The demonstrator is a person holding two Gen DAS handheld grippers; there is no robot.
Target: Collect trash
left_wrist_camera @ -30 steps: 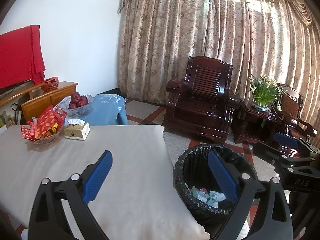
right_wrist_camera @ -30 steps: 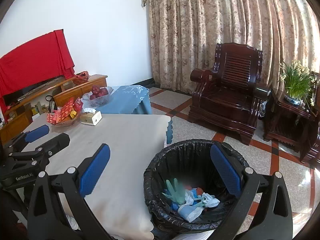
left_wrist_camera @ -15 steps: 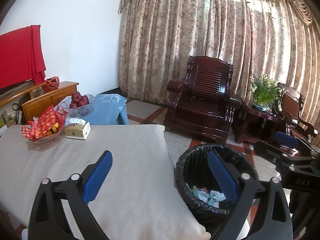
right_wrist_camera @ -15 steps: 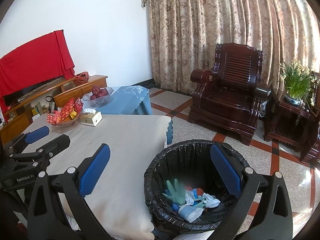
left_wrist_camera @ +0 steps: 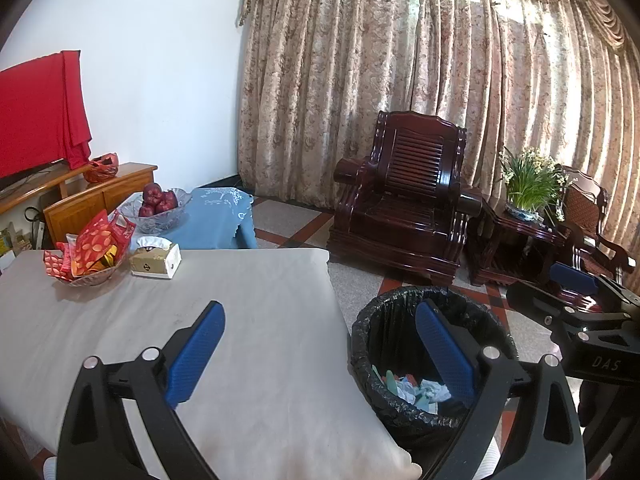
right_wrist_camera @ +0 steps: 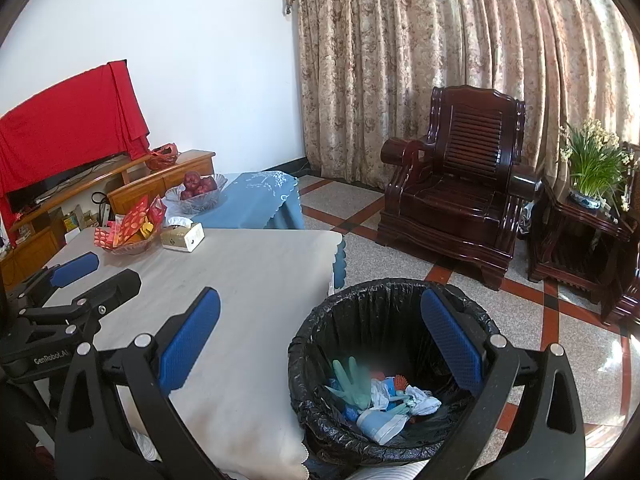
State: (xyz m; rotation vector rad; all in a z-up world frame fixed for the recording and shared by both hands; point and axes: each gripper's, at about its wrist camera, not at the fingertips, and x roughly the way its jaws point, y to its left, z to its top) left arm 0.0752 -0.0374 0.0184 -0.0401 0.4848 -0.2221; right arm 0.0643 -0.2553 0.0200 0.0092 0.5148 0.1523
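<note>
Both tongs wide, nothing held: left tongs (left_wrist_camera: 320,344) and right tongs (right_wrist_camera: 320,336) hover over surface (right_wrist_camera: 256,276) edge by the bin (right_wrist_camera: 384,308). Trash (right_wrist_camera: 380,396), i.e. glove, tissues, wrappers, sits at bin bottom. I see snack bowl (left_wrist_camera: 86,256) & tissue box (left_wrist_camera: 156,262) at far corner.

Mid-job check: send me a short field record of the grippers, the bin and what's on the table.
left gripper: open, holds nothing
right gripper: open, holds nothing
trash bin: black liner, on floor beside table corner
bin contents: green glove, blue and white scraps
table: beige cloth
far end of table: snack bowl, tissue box
</note>
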